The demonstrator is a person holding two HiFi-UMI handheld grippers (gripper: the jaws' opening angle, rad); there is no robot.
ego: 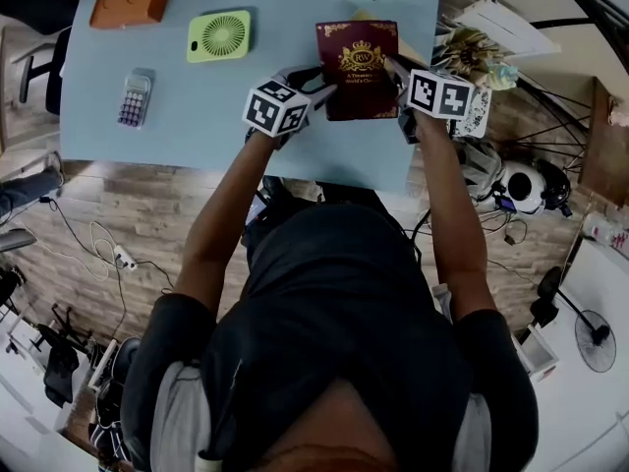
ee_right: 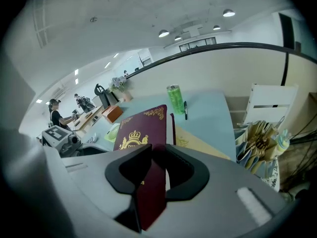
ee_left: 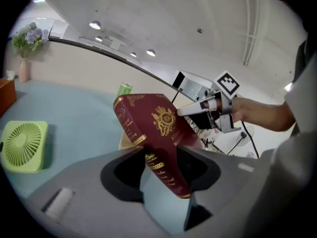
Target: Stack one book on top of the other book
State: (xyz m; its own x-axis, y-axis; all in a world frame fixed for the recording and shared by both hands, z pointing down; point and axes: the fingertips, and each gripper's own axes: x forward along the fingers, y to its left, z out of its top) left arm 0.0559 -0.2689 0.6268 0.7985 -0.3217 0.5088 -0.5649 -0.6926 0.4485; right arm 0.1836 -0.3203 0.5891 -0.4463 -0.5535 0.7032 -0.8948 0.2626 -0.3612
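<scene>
Risk as I see it: the maroon book (ego: 357, 67) is pinched only at its edges and tilted, so uneven lowering could let it swing or slip, landing skewed on the tan book (ee_right: 198, 144) or shoving it. It's held up off the worktop (ego: 295, 146), over the tan one at the far right. Left tongs (ee_left: 163, 162) are clamped on the spine side, right tongs (ee_right: 156, 167) on the opposite edge. Both arms reach forward, tongs angled down.
</scene>
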